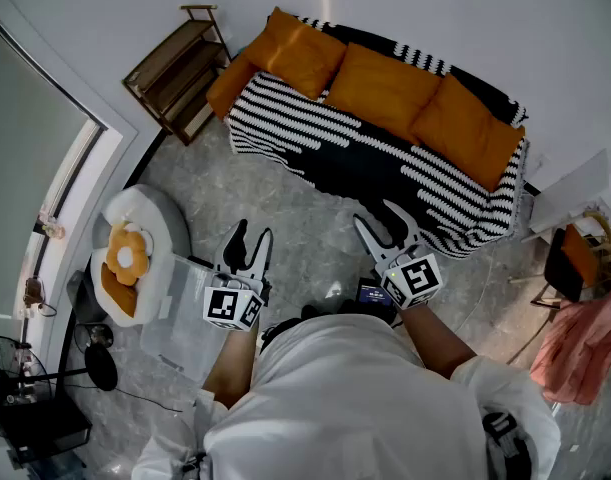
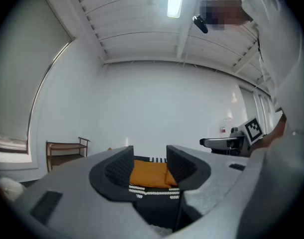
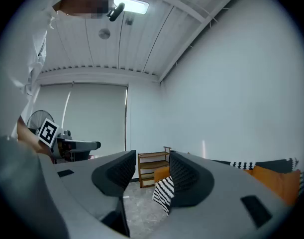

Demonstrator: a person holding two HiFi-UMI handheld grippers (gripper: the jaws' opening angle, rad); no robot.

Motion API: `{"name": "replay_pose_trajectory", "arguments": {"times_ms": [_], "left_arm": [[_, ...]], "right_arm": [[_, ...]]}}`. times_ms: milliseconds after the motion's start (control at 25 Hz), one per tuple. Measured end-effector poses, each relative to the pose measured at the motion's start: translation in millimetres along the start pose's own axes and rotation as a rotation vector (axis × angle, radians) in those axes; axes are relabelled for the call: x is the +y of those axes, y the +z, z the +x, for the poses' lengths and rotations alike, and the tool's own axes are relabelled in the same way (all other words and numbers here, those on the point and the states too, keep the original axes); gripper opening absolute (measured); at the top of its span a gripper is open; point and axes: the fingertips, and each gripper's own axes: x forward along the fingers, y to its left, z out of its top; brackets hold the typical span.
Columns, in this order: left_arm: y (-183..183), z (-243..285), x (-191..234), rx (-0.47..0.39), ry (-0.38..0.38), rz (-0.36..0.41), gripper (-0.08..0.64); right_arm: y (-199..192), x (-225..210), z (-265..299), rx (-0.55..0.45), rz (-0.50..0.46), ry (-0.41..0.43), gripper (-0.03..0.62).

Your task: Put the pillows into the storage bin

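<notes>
Three plump orange pillows (image 1: 383, 88) lean upright in a row along the striped sofa's (image 1: 285, 118) back, with a fourth at its left end. All are well ahead of both sets of jaws. The clear plastic storage bin (image 1: 180, 318) stands on the floor just left of the left gripper (image 1: 249, 236).

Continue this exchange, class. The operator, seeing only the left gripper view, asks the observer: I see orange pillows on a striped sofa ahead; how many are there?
Observer: The head view shows four orange pillows on the sofa, three along its back and one at the end by the wooden shelf.
Operator: Where is the storage bin?
Observer: The clear storage bin stands on the floor, just left of your left claw.
Operator: Any pillows elsewhere?
Observer: Yes, a white chair beside the bin holds a flower-shaped pillow and another orange pillow.
</notes>
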Motion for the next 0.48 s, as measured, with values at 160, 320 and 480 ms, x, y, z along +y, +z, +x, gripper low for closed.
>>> {"name": "replay_pose_trajectory", "arguments": {"times_ms": [160, 320, 480], "left_arm": [[-2, 1, -1, -0.005, 0.008, -0.010, 0.196], [-5, 2, -2, -0.012, 0.030, -0.030, 0.195], [-4, 8, -6, -0.033, 0.038, -0.031, 0.196]], "right_arm": [[-3, -6, 2, 0.002, 0.014, 0.001, 0.210], [-3, -13, 2, -0.007, 0.020, 0.015, 0.210], [-2, -24, -2, -0.040, 0.040, 0.020, 0.210]]}}
